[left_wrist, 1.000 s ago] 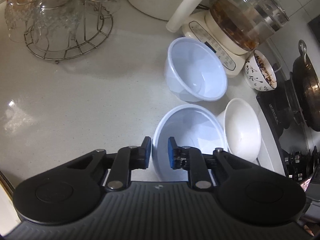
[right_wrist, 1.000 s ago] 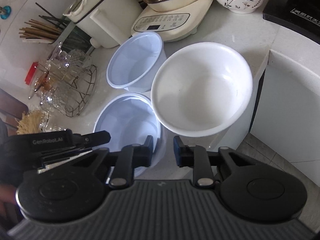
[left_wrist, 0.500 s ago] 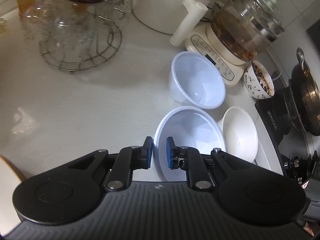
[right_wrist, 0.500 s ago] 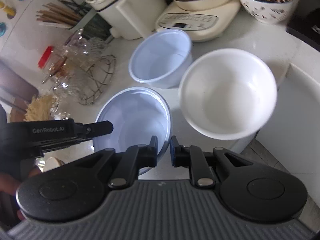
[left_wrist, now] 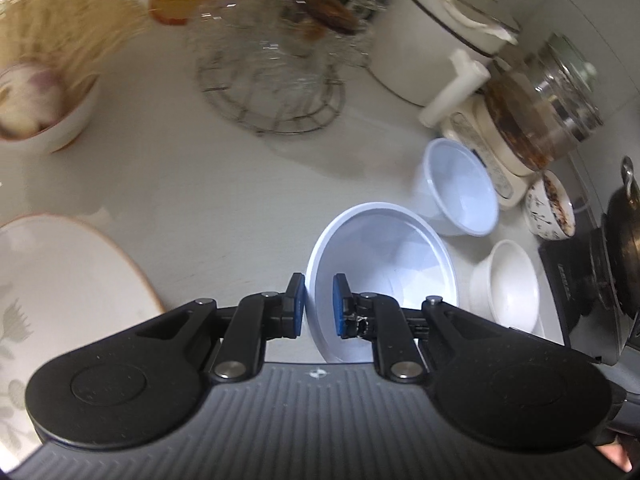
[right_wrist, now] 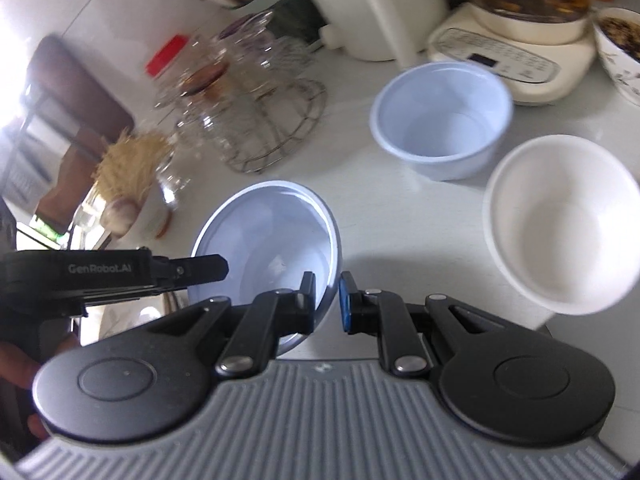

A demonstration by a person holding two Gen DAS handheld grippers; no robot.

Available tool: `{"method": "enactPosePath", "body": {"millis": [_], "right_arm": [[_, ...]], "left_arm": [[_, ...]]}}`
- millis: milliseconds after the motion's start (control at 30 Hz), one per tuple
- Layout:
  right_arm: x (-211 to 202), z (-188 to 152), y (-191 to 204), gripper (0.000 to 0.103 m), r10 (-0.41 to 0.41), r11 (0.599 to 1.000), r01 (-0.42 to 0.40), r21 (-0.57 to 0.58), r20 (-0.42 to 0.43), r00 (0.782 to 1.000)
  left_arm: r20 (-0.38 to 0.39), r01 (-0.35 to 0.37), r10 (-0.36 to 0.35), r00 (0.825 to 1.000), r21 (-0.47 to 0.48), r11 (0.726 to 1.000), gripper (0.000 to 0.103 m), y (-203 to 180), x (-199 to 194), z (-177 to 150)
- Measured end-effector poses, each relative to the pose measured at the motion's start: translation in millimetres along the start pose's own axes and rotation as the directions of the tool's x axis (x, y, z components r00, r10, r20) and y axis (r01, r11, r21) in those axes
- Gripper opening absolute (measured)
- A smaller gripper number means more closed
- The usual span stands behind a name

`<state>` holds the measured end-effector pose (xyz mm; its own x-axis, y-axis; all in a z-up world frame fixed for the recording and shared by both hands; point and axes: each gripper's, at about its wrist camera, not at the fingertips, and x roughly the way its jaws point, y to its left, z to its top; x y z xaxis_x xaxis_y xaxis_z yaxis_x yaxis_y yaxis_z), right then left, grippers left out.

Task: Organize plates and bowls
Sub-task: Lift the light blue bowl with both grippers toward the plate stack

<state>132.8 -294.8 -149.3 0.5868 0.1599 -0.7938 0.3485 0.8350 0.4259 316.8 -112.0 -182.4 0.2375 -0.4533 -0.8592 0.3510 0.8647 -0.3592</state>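
On counter point(left_wrist: 224, 184): two blue bowls point(left_wrist: 384, 264), one white bowl point(left_wrist: 508, 288).

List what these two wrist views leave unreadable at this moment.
- Held pale blue bowl: its near wall and base sit behind the left tongs, left wrist view.
- Glass rack: motion-blurred, both views.
- Patterned plate: cut by the left edge.
- Dark pot: cut by the right edge.

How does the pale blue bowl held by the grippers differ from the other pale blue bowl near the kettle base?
The held pale blue bowl is tilted, gripped at its rim by both hand-held grippers; the other pale blue bowl stands upright and untouched on the counter. The held one looks wider. Both are empty.
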Motion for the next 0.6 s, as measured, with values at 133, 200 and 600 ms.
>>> {"method": "enactPosePath", "body": {"millis": [133,200,600], "right_arm": [[9.6,-3.9,7.5,0.015,0.004,0.999,-0.005,-0.037,-0.024,1.000],[13.1,-6.0,9.0,0.015,0.004,0.999,-0.005,-0.041,-0.034,0.999],[27.3,-14.0,5.7,0.017,-0.002,0.999,-0.002,-0.040,-0.083,0.997]], "left_arm": [[0.004,-0.024,0.024,1.000,-0.020,1.000,0.017,10.5,-2.9,-4.9],[0.005,-0.032,0.032,0.999,-0.026,0.999,0.017,13.4,-2.2,-7.3],[0.000,-0.059,0.059,0.998,-0.057,0.997,0.018,16.6,2.5,-15.4]]}}
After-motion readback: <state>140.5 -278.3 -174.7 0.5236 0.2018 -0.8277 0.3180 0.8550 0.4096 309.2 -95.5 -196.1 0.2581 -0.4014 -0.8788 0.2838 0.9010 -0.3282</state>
